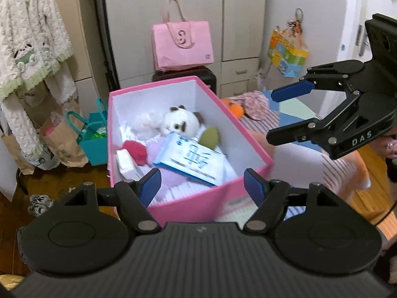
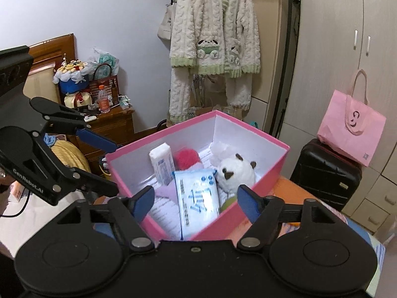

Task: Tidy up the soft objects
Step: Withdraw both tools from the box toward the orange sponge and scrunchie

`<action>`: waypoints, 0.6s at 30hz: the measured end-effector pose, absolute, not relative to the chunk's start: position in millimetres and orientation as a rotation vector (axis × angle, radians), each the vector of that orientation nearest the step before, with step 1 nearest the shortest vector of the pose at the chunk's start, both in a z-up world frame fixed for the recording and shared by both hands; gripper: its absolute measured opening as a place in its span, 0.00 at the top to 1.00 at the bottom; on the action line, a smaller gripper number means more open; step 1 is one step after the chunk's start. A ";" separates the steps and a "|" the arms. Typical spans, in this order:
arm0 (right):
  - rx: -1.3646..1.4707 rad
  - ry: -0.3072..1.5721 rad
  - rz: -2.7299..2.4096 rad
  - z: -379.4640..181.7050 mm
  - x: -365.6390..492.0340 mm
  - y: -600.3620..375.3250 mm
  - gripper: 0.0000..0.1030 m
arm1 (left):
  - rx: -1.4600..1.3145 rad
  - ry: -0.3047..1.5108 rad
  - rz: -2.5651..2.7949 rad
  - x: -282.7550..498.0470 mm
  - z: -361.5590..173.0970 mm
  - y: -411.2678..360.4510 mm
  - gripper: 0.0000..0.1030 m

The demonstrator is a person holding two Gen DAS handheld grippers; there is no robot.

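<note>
Left gripper [image 1: 202,182] and right gripper [image 2: 196,200], fingers apart, empty, angled downward.

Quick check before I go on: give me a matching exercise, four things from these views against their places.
Things:
1. plush toy
2. wipes pack
3. pink tote bag
4. fleece robe

Places:
A. hanging by the wall
B. on the black suitcase
C. in the pink box, toward its far end
D. in the pink box, lying on top near the tongs

Pairs: 1-C, 2-D, 3-B, 4-A
</note>
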State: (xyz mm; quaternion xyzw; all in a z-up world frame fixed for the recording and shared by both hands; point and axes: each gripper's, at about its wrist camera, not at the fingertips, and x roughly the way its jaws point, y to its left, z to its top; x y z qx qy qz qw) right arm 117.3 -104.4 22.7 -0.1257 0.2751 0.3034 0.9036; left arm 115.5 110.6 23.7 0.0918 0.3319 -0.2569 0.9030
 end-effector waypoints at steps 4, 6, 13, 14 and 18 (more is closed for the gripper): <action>-0.259 0.583 0.613 22.3 97.9 -117.9 0.22 | 0.215 0.697 -0.556 98.1 24.3 102.4 0.29; -0.262 0.588 0.606 21.9 89.5 -125.0 0.22 | 0.235 0.696 -0.560 88.5 24.8 97.2 0.29; -0.283 0.573 0.557 19.2 55.9 -151.1 0.19 | 0.302 0.680 -0.607 62.7 23.8 76.2 0.18; -0.280 0.572 0.551 18.4 52.8 -155.1 0.19 | 0.309 0.679 -0.615 59.8 22.8 72.3 0.18; -0.269 0.575 0.526 11.6 41.5 -170.4 0.19 | 0.331 0.690 -0.650 50.3 17.6 56.0 0.18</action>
